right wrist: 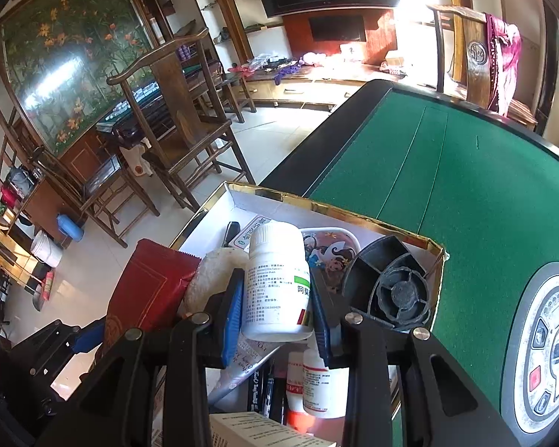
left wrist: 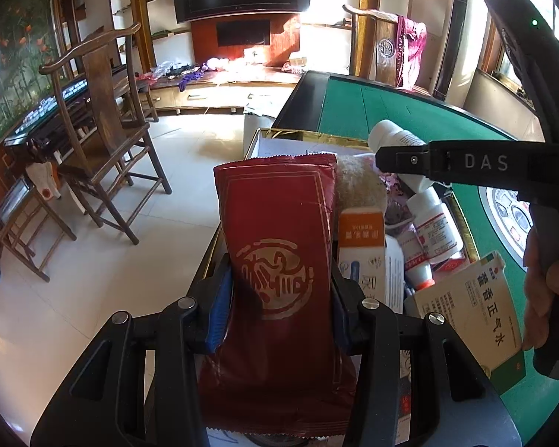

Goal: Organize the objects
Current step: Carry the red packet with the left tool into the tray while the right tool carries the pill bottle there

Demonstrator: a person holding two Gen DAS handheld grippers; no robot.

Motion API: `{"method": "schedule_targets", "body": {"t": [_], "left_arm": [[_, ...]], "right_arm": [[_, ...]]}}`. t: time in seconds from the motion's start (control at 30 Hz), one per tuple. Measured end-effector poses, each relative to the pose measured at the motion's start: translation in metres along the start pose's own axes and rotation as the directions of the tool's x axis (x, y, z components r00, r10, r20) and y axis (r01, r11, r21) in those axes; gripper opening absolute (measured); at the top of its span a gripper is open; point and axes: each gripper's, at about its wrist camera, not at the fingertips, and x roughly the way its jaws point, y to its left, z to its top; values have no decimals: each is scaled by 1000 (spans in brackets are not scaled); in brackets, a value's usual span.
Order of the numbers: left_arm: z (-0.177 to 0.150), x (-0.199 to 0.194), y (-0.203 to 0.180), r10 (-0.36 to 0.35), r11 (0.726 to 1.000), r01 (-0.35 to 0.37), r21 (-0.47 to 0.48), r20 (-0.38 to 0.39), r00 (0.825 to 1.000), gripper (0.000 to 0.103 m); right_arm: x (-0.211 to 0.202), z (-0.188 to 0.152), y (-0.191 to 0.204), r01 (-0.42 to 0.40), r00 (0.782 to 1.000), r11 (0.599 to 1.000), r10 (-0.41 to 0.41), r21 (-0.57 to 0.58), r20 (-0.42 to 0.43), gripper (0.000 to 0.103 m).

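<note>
My left gripper [left wrist: 279, 313] is shut on a red foil packet [left wrist: 279, 260] and holds it upright over the gold-rimmed white box [left wrist: 279, 141]. My right gripper [right wrist: 275, 311] is shut on a white pill bottle [right wrist: 277, 279], held above the same box [right wrist: 372, 221]. The bottle also shows in the left wrist view [left wrist: 393, 136], behind the right gripper's finger [left wrist: 410, 160]. The red packet shows at the left of the right wrist view [right wrist: 145, 294]. The box holds small white bottles [left wrist: 434, 231], medicine cartons [left wrist: 361, 249], a beige sponge [right wrist: 212, 279] and a black plastic part [right wrist: 391, 287].
The box sits at the edge of a green felt mahjong table [right wrist: 466, 186] with a round control panel [right wrist: 548, 354]. A yellow-green medicine carton [left wrist: 477, 316] lies on the felt by a hand. Wooden chairs [left wrist: 108, 141] stand on the tiled floor to the left.
</note>
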Motion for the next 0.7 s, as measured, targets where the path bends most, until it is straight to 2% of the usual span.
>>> {"method": "schedule_targets", "body": {"t": [0.27, 0.7], "left_arm": [[17, 14, 0, -10, 1000, 10, -1, -27, 1000, 45], [31, 30, 3, -38, 999, 37, -16, -69, 997, 45]], "right_arm": [[11, 13, -5, 0, 999, 1000, 1, 19, -34, 32], [30, 26, -8, 47, 995, 999, -46, 10, -91, 32]]}}
